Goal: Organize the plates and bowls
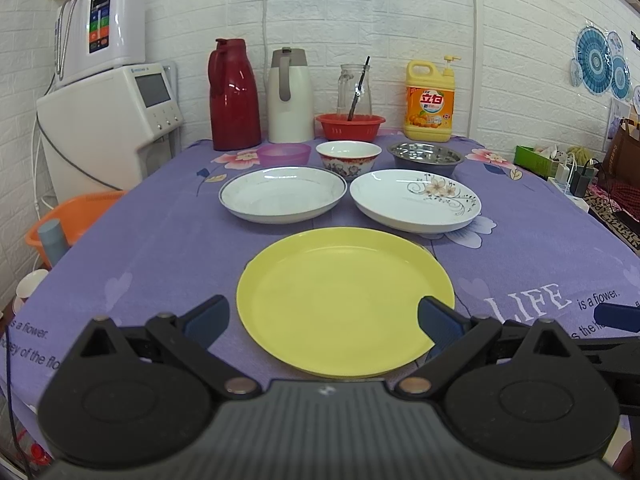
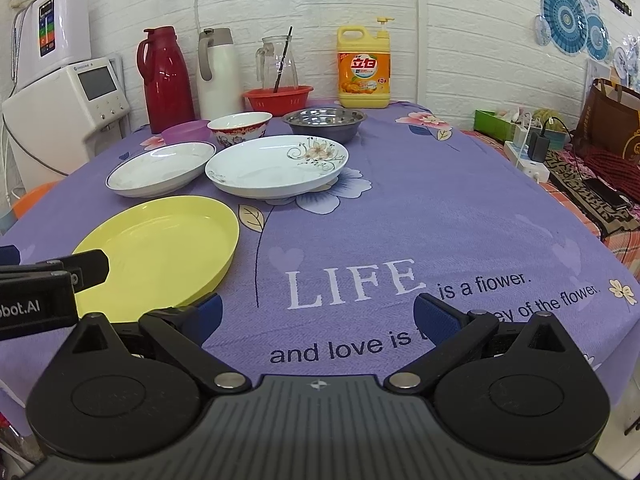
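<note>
Left wrist view: low over the near edge of the desk, facing the white brick wall, centred close on the yellow plate, own jaws spread wide across the bottom of the frame. Right wrist view: same height and heading, set further right, close above the "LIFE" lettering, yellow plate pushed to the left. Shared by both: yellow plate, two white plates, the row of bowls, flasks and detergent bottle along the wall. Left gripper visible at the right view's left edge.
</note>
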A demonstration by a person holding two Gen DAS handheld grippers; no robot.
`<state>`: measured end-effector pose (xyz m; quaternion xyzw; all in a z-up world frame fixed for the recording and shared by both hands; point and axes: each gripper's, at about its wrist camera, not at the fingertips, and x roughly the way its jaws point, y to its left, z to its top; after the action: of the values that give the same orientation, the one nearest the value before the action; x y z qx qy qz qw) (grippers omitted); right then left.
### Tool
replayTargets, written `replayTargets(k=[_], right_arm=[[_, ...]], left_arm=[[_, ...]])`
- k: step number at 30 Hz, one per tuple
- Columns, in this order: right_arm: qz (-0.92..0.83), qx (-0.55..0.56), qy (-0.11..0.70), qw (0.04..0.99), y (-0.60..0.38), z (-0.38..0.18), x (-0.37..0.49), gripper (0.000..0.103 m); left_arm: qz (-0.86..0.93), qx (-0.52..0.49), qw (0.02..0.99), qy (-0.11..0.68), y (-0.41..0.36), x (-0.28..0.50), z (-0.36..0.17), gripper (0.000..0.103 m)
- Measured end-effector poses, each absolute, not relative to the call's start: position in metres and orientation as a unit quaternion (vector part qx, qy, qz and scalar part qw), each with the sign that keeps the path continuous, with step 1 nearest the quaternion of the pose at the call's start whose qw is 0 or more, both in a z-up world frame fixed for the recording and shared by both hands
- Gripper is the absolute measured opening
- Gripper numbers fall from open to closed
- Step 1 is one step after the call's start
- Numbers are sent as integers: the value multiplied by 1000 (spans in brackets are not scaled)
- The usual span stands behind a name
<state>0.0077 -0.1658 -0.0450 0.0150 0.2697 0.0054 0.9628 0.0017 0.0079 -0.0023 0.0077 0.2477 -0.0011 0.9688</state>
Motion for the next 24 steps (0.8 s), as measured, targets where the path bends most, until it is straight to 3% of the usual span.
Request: replayTargets(k=[24], right_arm=[[0,25,266,964,-173,-49,16,103]], left_arm=[[5,-7,968,249,18,12,-1,98]])
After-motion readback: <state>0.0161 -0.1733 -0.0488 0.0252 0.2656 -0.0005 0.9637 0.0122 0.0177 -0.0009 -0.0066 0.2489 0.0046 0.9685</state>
